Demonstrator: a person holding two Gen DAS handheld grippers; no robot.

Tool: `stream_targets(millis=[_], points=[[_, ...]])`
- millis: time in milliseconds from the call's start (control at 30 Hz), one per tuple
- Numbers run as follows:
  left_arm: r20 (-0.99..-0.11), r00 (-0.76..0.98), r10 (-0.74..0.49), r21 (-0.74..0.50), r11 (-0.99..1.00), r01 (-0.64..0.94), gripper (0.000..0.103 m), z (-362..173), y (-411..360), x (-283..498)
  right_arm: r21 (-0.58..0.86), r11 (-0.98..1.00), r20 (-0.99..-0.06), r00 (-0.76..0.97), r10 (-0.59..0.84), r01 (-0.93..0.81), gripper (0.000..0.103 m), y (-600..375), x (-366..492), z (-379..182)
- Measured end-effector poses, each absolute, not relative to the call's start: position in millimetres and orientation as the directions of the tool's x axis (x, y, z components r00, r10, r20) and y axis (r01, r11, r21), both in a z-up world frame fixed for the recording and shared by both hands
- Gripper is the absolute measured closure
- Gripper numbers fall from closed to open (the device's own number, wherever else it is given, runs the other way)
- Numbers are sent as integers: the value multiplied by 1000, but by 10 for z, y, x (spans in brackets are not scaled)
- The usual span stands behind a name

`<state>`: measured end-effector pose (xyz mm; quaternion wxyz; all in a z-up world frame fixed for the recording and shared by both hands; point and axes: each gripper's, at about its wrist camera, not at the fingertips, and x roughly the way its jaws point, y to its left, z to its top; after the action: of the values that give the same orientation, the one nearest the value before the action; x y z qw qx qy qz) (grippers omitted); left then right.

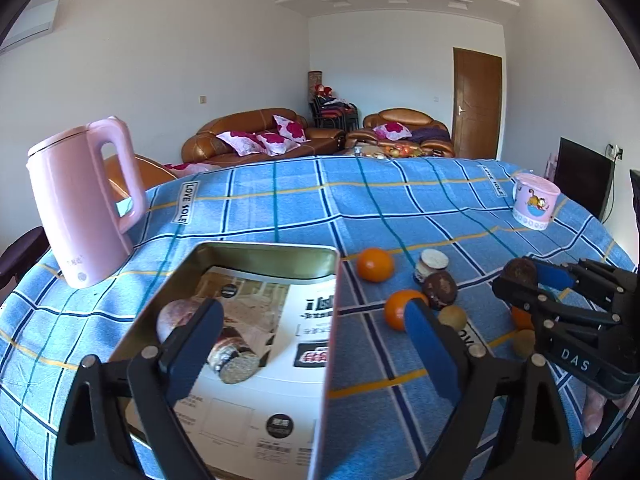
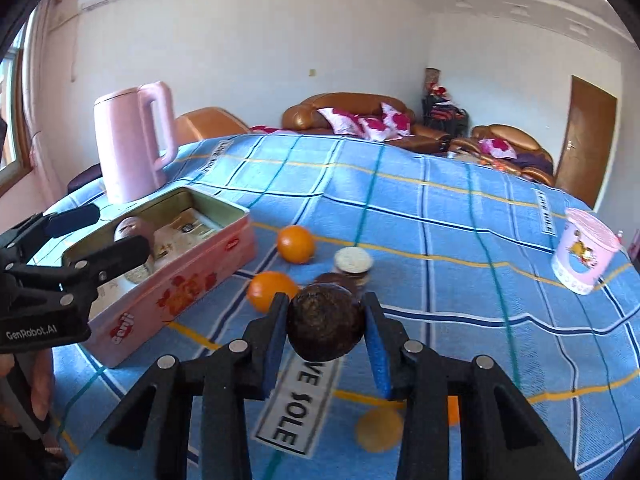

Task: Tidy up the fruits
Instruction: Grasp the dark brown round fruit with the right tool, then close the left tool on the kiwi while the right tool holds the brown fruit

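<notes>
My right gripper (image 2: 324,328) is shut on a dark brown round fruit (image 2: 325,322), held above the blue checked cloth; in the left wrist view the gripper sits at the right (image 1: 520,276). My left gripper (image 1: 312,340) stands open over the right wall of the pink tin (image 1: 332,320), with nothing between its fingers. In the tin lie a pale purple fruit (image 1: 176,316) and a dark cut piece (image 1: 236,364). Two oranges (image 2: 296,243) (image 2: 268,290), a white-topped cut fruit (image 2: 353,262) and another dark fruit (image 1: 440,289) lie beside the tin. A small yellow fruit (image 2: 378,428) lies under the right gripper.
A pink kettle (image 1: 80,208) stands behind the tin at the back left. A pink cartoon cup (image 1: 534,200) sits at the far right near the table's edge. Brown sofas (image 1: 260,136) are beyond the table. A hand (image 2: 40,392) holds the left gripper.
</notes>
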<state>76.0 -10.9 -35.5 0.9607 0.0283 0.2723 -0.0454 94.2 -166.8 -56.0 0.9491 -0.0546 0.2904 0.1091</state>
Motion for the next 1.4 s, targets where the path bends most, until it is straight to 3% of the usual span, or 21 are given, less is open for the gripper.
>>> stream_targets(millis=[300,833,1400], points=[[-599,782,-172,36,970,240,33,-467,-753,900,-47,993,-547,835,62,-105,64,-2072,1087,-519],[-742,617,-264,-73,946,316,73,-758,-1102,1280,17,995,-567,819,91,-99,64,-2206,1145,-548],[-637,730,-248,-92,965,247,74,-584,-904,1126,21,989,-553,823,131,-144,64,-2172,1112,-531]])
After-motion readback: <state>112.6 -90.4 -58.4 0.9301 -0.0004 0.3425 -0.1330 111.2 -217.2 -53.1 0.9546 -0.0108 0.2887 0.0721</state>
